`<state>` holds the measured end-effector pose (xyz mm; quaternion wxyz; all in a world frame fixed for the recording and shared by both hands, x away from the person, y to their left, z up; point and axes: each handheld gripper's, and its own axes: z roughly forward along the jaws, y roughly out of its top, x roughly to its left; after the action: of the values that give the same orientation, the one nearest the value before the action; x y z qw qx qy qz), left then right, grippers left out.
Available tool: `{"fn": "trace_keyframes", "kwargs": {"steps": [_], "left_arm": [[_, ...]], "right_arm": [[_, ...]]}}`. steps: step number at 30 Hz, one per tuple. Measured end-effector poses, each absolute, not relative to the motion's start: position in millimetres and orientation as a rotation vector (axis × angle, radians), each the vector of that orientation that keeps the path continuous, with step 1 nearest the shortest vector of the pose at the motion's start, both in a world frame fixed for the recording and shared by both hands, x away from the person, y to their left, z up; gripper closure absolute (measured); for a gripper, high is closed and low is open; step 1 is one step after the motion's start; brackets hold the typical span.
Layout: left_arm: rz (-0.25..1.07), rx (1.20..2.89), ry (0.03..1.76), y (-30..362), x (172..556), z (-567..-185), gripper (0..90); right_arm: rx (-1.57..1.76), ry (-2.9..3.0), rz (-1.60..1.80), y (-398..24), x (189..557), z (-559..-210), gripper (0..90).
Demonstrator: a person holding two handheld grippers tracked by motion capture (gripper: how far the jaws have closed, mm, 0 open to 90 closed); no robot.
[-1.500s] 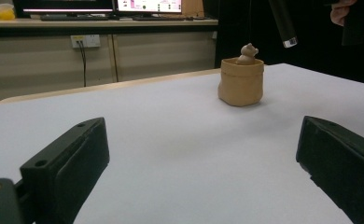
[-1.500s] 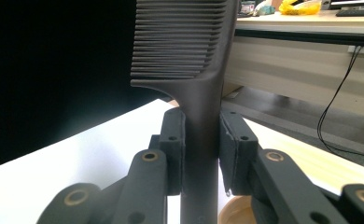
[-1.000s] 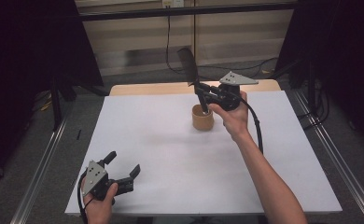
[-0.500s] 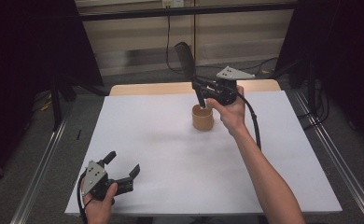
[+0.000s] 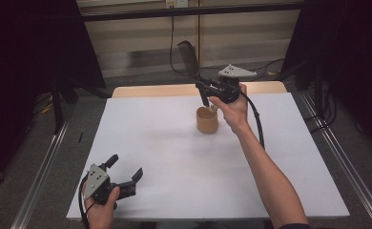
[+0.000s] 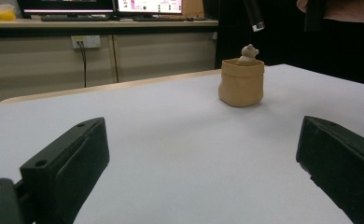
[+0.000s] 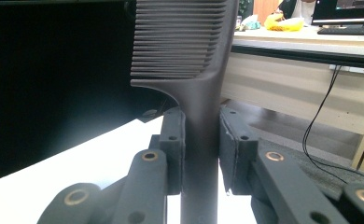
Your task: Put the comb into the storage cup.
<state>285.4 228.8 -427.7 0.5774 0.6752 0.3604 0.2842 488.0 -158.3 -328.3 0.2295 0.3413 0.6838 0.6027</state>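
Observation:
My right gripper (image 5: 201,87) is shut on the handle of a black comb (image 5: 188,55), held above the far middle of the table. The comb (image 7: 189,46) stands nearly upright, teeth end up, clamped between the jaws of the right gripper (image 7: 201,140). Its handle tip (image 6: 254,14) hangs just above a tan cup (image 5: 207,120). A small tan figure (image 6: 248,52) pokes out of the cup (image 6: 241,83). My left gripper (image 5: 125,167) rests open at the table's front left corner, nothing between its jaws (image 6: 203,154).
A white sheet (image 5: 174,157) covers the table, with a wooden strip along the far edge (image 5: 155,90). Metal rails (image 5: 41,176) run along both sides. Cables (image 5: 172,47) hang behind the table, and desks with monitors (image 6: 101,7) stand beyond.
The right gripper has lifted the comb a little and shifted it left, so the handle tip has risen from the cup's mouth. The left gripper has stayed put.

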Motion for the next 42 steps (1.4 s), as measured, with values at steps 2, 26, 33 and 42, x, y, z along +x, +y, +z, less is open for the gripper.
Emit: {"fn": "trace_keyframes", "kwargs": {"steps": [2, 26, 33, 42], "left_arm": [[0.664, 1.577, 0.844, 229, 285, -428, 2.7], [0.666, 1.577, 0.844, 230, 286, -427, 2.7], [0.664, 1.576, 0.844, 229, 285, -428, 2.7], [0.665, 1.581, 0.844, 229, 286, -428, 2.7]], "right_arm": [[0.934, 1.887, 1.653, -159, 490, -331, 73.0], [0.966, 1.880, 1.617, -158, 497, -360, 73.0], [0.982, 1.881, 1.603, -161, 496, -369, 73.0], [0.986, 1.889, 1.588, -163, 493, -380, 73.0]]}}
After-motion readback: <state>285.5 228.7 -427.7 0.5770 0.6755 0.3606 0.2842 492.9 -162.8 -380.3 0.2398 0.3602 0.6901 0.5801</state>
